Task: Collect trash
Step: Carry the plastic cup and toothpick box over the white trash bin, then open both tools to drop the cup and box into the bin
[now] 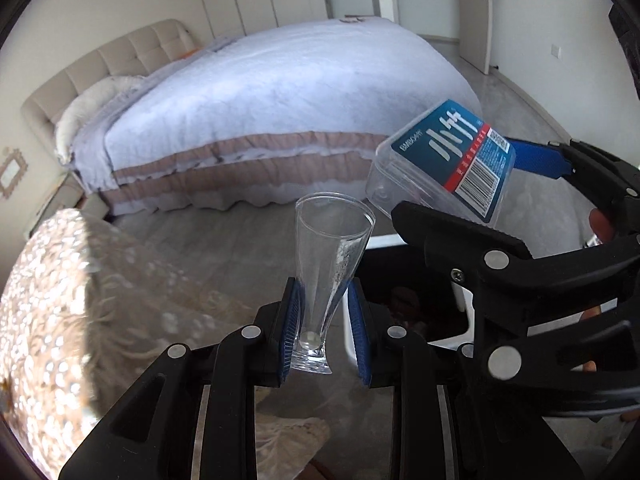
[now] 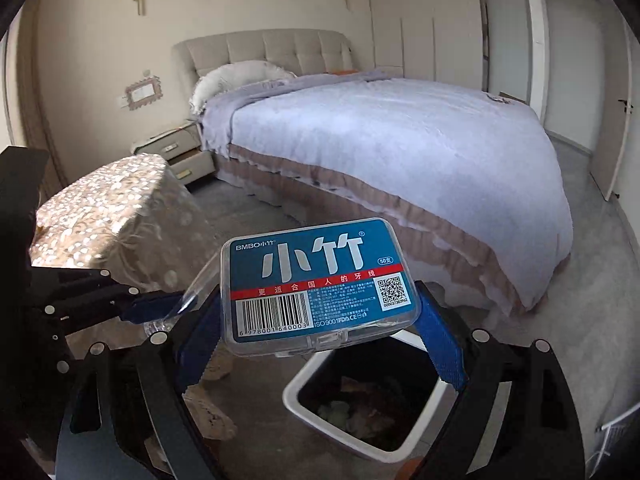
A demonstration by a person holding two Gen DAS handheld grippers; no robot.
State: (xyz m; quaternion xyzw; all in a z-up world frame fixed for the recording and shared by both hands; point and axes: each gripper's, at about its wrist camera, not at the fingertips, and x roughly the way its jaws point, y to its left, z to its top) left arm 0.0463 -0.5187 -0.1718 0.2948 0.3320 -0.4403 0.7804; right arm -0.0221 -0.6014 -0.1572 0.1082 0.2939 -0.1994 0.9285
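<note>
My left gripper is shut on the narrow base of a clear plastic cup, which stands upright between the blue pads. My right gripper is shut on a clear plastic floss box with a blue label and a barcode; its jaws stand wide across the box. That box and the right gripper also show at the right of the left wrist view. A white bin with a dark liner and some trash inside sits on the floor just below the box. The left gripper reaches in from the left there, with the cup's base showing at its pads.
A large bed with a pale quilt fills the room behind. A table under a lace cloth stands to the left, with a nightstand behind it. Grey floor runs around the bed toward a door at the right.
</note>
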